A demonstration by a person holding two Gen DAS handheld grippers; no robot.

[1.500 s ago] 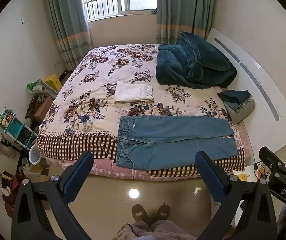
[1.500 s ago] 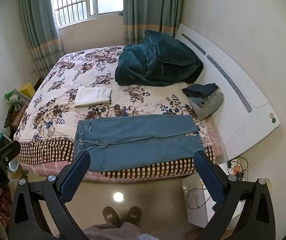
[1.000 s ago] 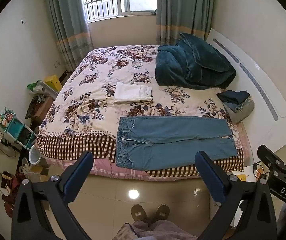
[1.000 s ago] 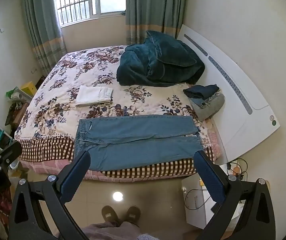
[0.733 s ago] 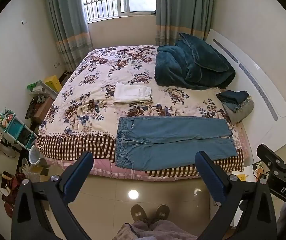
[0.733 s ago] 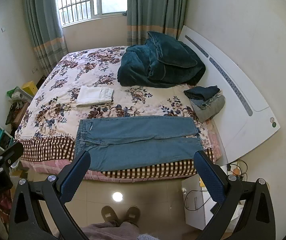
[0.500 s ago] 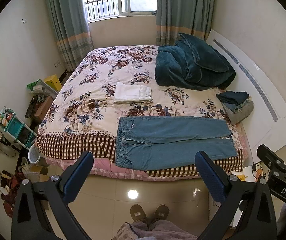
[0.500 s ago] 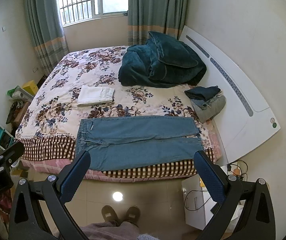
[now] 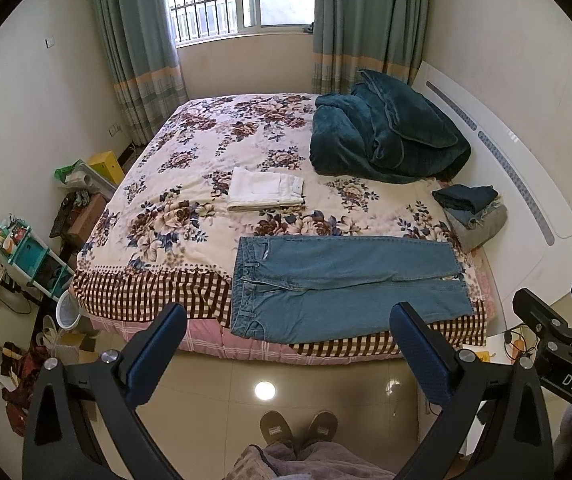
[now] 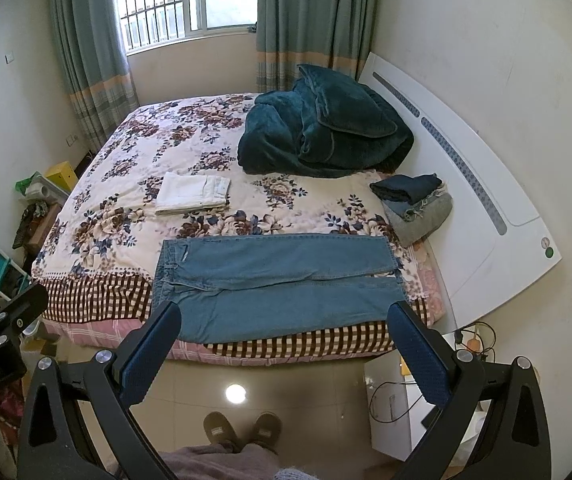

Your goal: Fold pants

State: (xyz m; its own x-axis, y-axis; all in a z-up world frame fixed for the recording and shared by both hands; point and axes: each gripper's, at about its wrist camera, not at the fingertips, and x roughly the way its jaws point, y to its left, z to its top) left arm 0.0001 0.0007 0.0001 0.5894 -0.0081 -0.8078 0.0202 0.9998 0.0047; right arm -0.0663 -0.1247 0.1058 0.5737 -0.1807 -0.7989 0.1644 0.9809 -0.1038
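Observation:
A pair of blue jeans (image 9: 341,284) lies flat along the near edge of the floral bed (image 9: 190,200), waistband to the left, legs side by side to the right. It also shows in the right wrist view (image 10: 278,276). My left gripper (image 9: 287,340) is open and empty, held above the floor short of the bed. My right gripper (image 10: 284,340) is open and empty too, also back from the bed edge.
Folded white pants (image 9: 264,190) lie mid-bed. A teal blanket heap (image 9: 385,136) sits at the back right. A stack of folded dark clothes (image 9: 471,212) is by the white headboard (image 9: 525,200). Clutter and a shelf (image 9: 26,248) stand left. Slippers (image 9: 297,426) are on the tiled floor.
Both views have drifted back slightly from the bed; the jeans sit a little higher in frame. Nothing on the bed has moved.

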